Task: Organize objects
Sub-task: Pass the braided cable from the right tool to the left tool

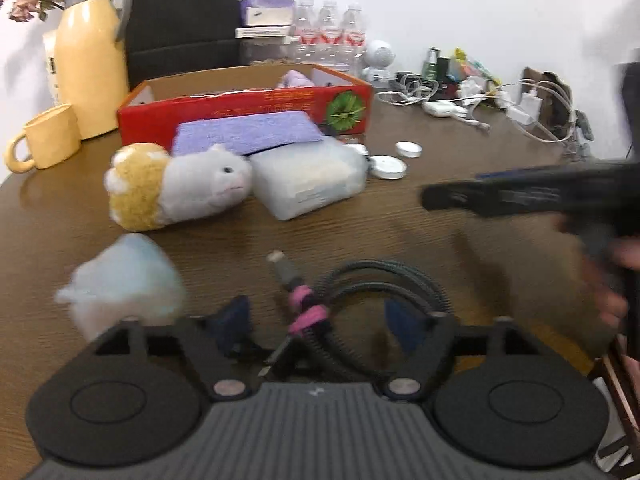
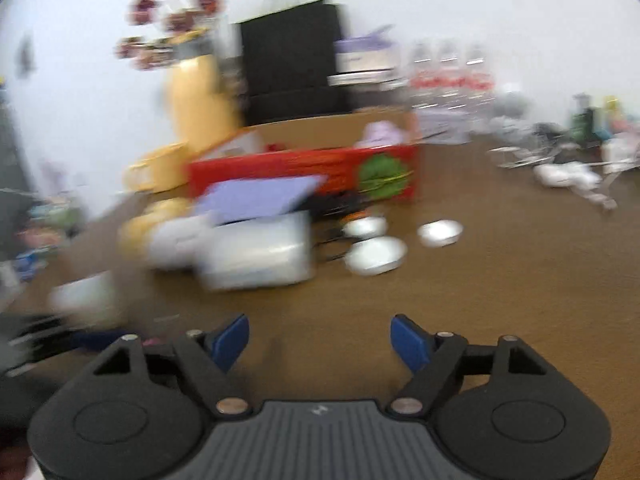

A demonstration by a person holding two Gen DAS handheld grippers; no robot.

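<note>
1. Bright, even indoor light; the white wall (image 1: 460,8) looks washed out
2. Fisheye bending and dark corners in both views
3. Right view heavily motion-blurred; left view sharper, with the near tissue pack (image 1: 124,280) smeared

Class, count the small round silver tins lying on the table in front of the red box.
3: a near tin, a right tin, and a far tin partly hidden behind the plastic pack. More may be hidden.

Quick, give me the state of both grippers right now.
Left gripper: open, straddling the coiled black cable on the table, not clamped.
Right gripper: open, holding nothing.
</note>
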